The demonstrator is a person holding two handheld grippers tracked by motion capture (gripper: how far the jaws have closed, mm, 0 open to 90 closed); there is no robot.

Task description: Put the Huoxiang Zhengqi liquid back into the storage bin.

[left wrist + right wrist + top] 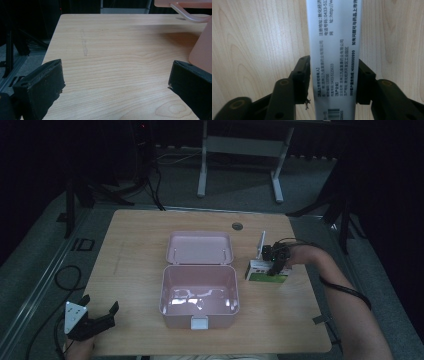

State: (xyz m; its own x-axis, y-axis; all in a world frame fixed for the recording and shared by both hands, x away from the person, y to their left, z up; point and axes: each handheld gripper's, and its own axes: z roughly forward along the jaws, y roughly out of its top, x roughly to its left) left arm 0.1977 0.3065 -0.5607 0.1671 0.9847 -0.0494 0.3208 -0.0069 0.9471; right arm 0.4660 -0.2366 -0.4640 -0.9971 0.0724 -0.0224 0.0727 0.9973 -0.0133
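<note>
Wooden table (140, 330) takes up most of the high view. Centre: pink lunch box (199, 295), lid (200, 248) swung back flat behind it, nothing visible inside, white latch at the front edge. Right of the box, apart from it: small white-and-green carton (260, 273) lying on the tabletop, printed w/ black text and a barcode. Right gripper (274, 268) is over the carton, jaws pressed against its two long sides, pinching it; in the right gripper view (333, 82) both pads sit flush on the white panel. Carton prob. rests on the wood, hard to be sure. Left gripper (95, 316) at the near-left corner, jaws spread wide over bare wood, holding nothing.
</note>
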